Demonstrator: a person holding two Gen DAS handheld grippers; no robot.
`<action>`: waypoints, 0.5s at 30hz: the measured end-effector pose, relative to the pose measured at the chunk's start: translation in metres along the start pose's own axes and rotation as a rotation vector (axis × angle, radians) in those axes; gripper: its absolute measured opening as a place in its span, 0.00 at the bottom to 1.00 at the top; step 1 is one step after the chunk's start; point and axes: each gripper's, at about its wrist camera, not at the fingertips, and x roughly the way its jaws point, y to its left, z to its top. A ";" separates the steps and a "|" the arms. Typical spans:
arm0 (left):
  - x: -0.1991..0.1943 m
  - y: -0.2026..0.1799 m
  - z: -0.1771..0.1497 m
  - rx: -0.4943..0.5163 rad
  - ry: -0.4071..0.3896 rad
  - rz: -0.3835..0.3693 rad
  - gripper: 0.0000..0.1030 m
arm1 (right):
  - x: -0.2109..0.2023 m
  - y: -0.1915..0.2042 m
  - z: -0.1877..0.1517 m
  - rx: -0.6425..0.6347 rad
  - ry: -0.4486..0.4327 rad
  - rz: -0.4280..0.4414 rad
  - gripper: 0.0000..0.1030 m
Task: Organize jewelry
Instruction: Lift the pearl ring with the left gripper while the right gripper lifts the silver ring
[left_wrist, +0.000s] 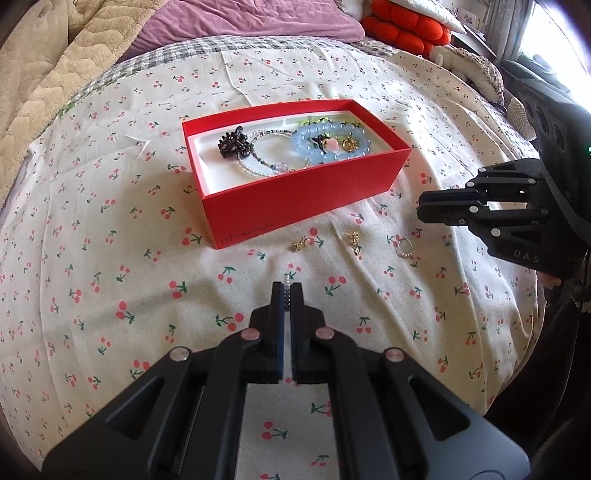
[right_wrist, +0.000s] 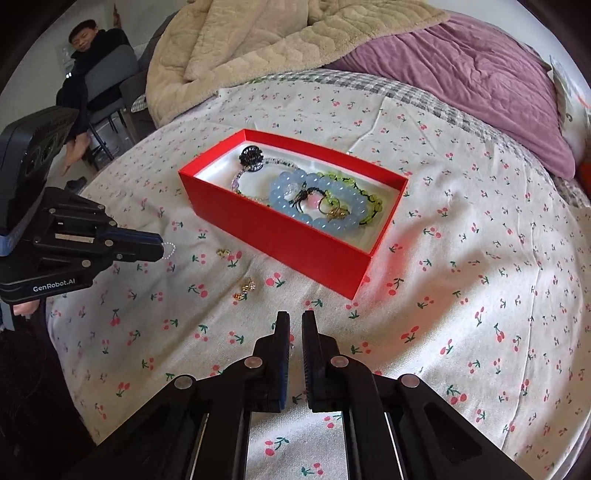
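Red box (left_wrist: 306, 199) on the cherry-print bed (left_wrist: 110, 258), holding blue bead bracelet (left_wrist: 328, 142) and black hair clip (left_wrist: 233, 142). Just before the box, three small gold earrings (left_wrist: 354, 240) loose. Nearer still, left tool (left_wrist: 287, 291) pinching a small pearl piece (left_wrist: 287, 279); right tool (right_wrist: 294, 321) nearly pressed together, contents unclear.

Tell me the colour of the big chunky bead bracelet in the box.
Pale translucent blue. The bead bracelet shows best in the right wrist view, lying in the red box.
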 end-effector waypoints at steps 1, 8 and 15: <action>0.000 0.000 0.000 0.000 0.000 0.000 0.03 | -0.001 0.000 -0.001 0.007 0.000 0.006 0.11; 0.003 0.001 -0.004 -0.001 0.020 0.007 0.03 | 0.016 0.013 -0.013 -0.058 0.057 0.013 0.65; 0.006 0.001 -0.005 -0.002 0.028 0.006 0.03 | 0.033 0.019 -0.014 -0.104 0.078 -0.008 0.58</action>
